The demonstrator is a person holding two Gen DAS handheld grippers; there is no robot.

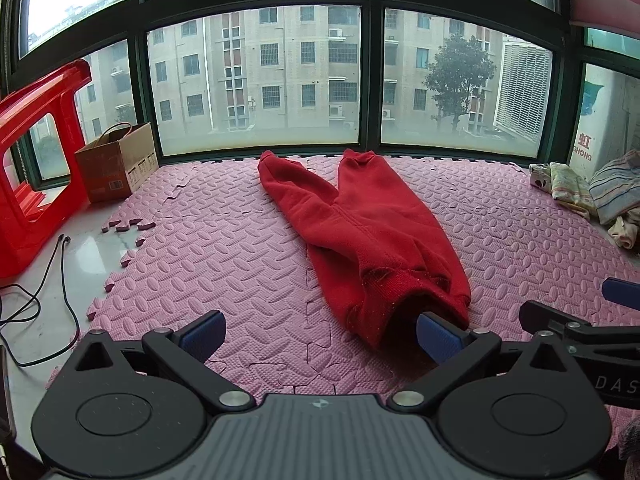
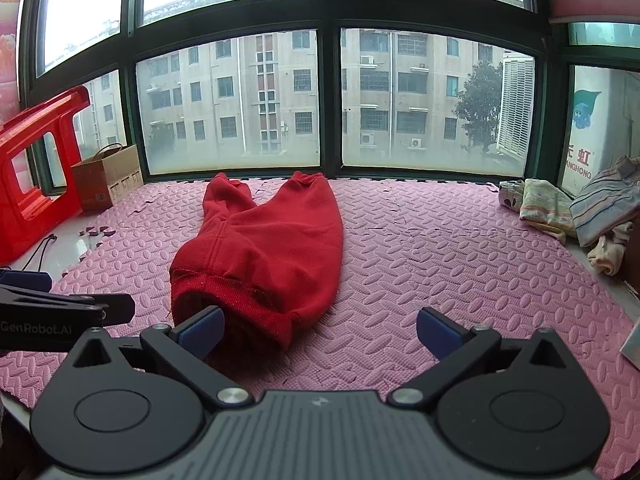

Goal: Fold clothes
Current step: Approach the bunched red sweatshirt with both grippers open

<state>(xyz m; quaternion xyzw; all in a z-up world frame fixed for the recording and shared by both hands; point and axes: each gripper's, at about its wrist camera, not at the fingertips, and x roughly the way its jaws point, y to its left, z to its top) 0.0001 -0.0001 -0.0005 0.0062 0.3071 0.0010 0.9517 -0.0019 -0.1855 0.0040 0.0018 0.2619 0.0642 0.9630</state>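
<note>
Red trousers (image 1: 360, 232) lie on the pink mat (image 1: 200, 248) (waistband nearest); left claw (image 1: 320, 336) and right claw (image 2: 320, 334) both gape wide, holding nothing.

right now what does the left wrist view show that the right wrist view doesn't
Only the left wrist view: the black cable trailing over the pale floor, nearly all of it, and the right tongs entering from the right edge.

Only the right wrist view: the left tongs entering from the left edge, and a blue cartoon figure on the wall outside.

Both: red trousers lying flat on the pink foam mat, waistband toward the cameras, the red stool, cardboard box and clothes pile. Both tongs stand open, holding nothing.
</note>
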